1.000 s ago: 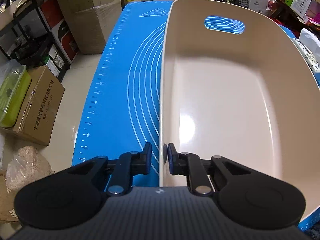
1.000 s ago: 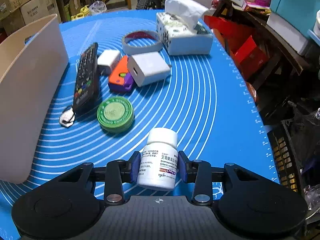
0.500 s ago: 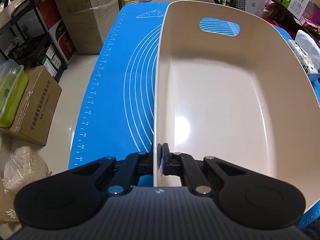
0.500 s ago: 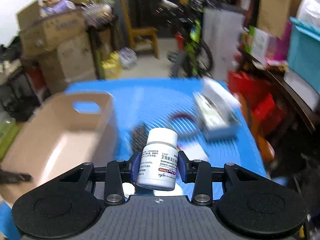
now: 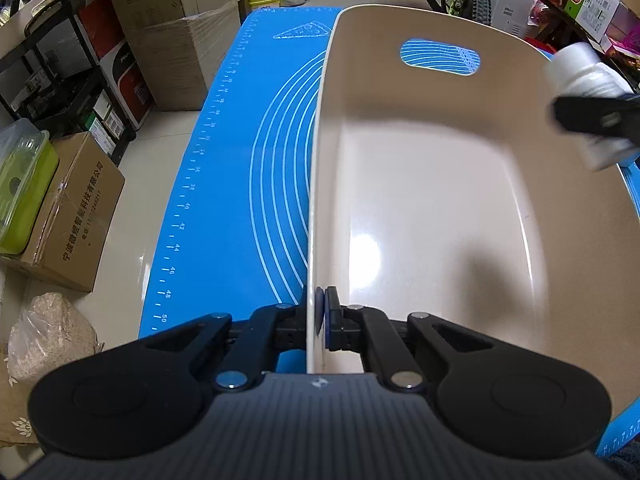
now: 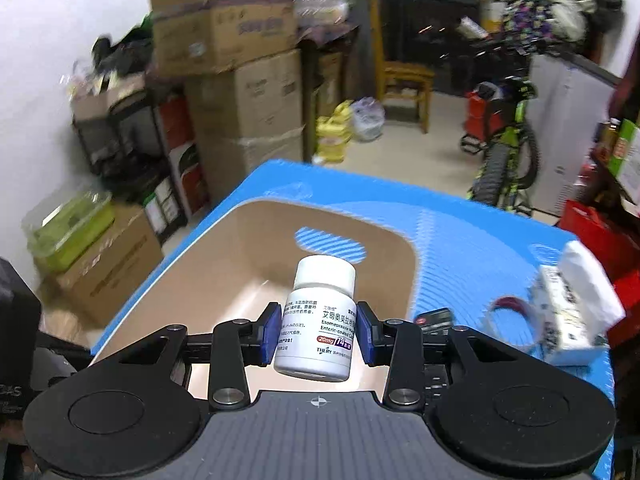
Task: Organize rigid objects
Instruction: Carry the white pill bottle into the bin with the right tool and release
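Note:
A beige plastic bin (image 5: 440,184) with a handle slot stands on the blue mat (image 5: 240,168). My left gripper (image 5: 317,318) is shut on the bin's near left wall. My right gripper (image 6: 317,334) is shut on a white pill bottle (image 6: 318,316) and holds it upright in the air above the bin (image 6: 224,264). In the left wrist view the bottle (image 5: 584,88) and the right gripper show blurred over the bin's right rim. The bin's floor holds nothing.
A tissue box (image 6: 572,312), a tape ring (image 6: 510,322) and a black remote (image 6: 434,318) lie on the mat right of the bin. Cardboard boxes (image 5: 68,216), a shelf and a sack stand on the floor to the left. A bicycle (image 6: 508,160) stands behind the table.
My left gripper closed on the bin wall. My right gripper lifted the pill bottle off the mat and carried it left, over the bin.

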The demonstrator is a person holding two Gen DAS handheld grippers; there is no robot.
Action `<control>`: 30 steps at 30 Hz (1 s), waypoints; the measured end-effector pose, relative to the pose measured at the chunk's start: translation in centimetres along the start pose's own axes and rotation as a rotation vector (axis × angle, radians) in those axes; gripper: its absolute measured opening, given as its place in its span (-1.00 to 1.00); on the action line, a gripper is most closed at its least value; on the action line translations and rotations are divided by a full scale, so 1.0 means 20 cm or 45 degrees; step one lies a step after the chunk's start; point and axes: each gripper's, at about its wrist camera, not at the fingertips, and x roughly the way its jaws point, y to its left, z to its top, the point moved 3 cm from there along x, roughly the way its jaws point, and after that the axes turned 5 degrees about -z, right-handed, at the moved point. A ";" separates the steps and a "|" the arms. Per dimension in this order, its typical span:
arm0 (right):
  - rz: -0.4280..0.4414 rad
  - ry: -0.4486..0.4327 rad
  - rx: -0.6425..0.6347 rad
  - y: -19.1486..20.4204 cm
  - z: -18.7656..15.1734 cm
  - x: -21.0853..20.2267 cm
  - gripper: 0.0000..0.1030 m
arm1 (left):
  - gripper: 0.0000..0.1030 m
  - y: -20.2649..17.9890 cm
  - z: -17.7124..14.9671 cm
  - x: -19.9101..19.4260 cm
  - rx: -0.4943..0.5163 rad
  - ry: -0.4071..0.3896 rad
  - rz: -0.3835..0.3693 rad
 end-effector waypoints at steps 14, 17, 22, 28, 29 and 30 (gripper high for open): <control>0.017 0.320 -0.125 0.23 -0.08 0.38 -0.11 | -0.89 0.00 0.00 -0.01 0.002 -0.004 0.006; 0.003 0.364 -0.157 0.26 -0.10 0.42 -0.11 | -0.89 0.00 0.00 -0.01 0.001 -0.005 0.006; -0.018 0.438 -0.188 0.28 -0.13 0.49 -0.11 | -0.89 0.00 0.00 -0.02 -0.004 -0.012 0.000; -0.044 0.528 -0.227 0.30 -0.19 0.57 -0.11 | -0.89 0.01 0.01 -0.02 -0.013 -0.024 -0.007; -0.048 0.544 -0.229 0.30 -0.20 0.58 -0.11 | -0.89 0.01 0.01 -0.02 -0.013 -0.025 -0.008; -0.051 0.558 -0.229 0.30 -0.20 0.60 -0.11 | -0.89 0.01 0.00 -0.02 -0.013 -0.026 -0.009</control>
